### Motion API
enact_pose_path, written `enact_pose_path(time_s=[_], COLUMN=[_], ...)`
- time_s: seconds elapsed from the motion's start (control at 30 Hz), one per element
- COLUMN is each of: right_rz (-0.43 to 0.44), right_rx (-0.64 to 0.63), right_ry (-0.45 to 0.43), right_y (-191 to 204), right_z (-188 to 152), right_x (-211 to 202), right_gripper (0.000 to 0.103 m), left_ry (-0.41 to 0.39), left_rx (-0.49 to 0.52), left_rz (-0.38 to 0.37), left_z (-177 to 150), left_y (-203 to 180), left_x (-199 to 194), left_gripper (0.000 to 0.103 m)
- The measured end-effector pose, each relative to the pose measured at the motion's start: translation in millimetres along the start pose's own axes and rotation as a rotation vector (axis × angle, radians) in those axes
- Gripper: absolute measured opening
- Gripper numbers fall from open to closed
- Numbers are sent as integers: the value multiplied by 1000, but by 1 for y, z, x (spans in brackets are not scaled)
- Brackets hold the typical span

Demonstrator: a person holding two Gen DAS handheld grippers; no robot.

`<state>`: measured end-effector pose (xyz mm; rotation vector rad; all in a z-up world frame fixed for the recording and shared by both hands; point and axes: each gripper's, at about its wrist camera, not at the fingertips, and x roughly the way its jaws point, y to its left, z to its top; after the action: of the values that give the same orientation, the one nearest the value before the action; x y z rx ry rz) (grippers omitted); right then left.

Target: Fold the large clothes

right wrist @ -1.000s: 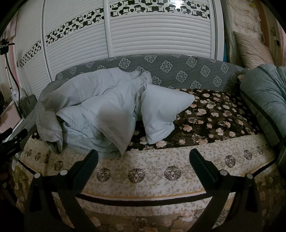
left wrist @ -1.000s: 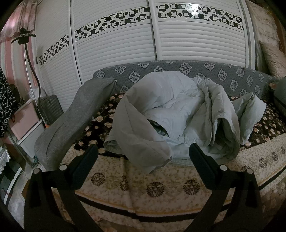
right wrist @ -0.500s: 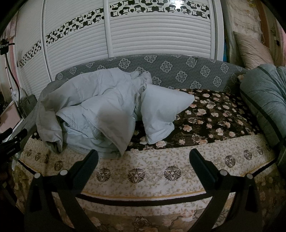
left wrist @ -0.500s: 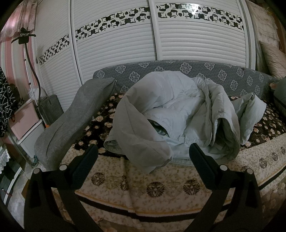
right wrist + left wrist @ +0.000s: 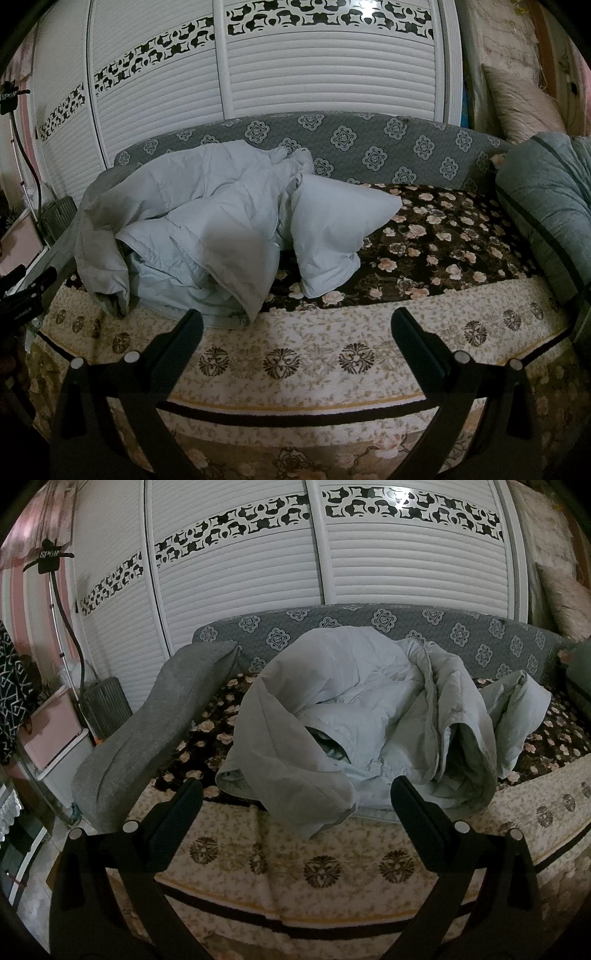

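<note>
Here, a crumpled pale grey padded jacket point(image 5: 369, 716) lies on the sofa point(image 5: 369, 155) — left gripper point(image 5: 295, 794) and right gripper point(image 5: 295, 314) both spread apart, empty, near the front edge.

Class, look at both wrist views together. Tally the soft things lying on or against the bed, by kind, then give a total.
Pale padded jacket: 1
Grey cushion, left end: 1
Folded grey-green quilt, right end: 1
Beige pillow, back right corner: 1
Total: 4

Floral-covered bed point(image 5: 443, 236); crumpled pale jacket point(image 5: 369, 716) on it; grey cushion point(image 5: 155, 720) alongside
</note>
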<state>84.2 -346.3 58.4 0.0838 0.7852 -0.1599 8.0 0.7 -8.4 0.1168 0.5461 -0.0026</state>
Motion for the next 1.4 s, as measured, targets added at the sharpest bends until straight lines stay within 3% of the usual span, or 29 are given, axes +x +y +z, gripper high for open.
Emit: enact_pose_path(time_s=[1.4], right_rz=[0], right_rx=[1], right_ry=[1], right_y=[-1], right_z=[0], right_x=[0], right_gripper=[101], left_ry=[-5], left_rx=[-16], left_rz=[3], left_z=[-2], left_y=[4], left_x=[3], left_gripper=[100])
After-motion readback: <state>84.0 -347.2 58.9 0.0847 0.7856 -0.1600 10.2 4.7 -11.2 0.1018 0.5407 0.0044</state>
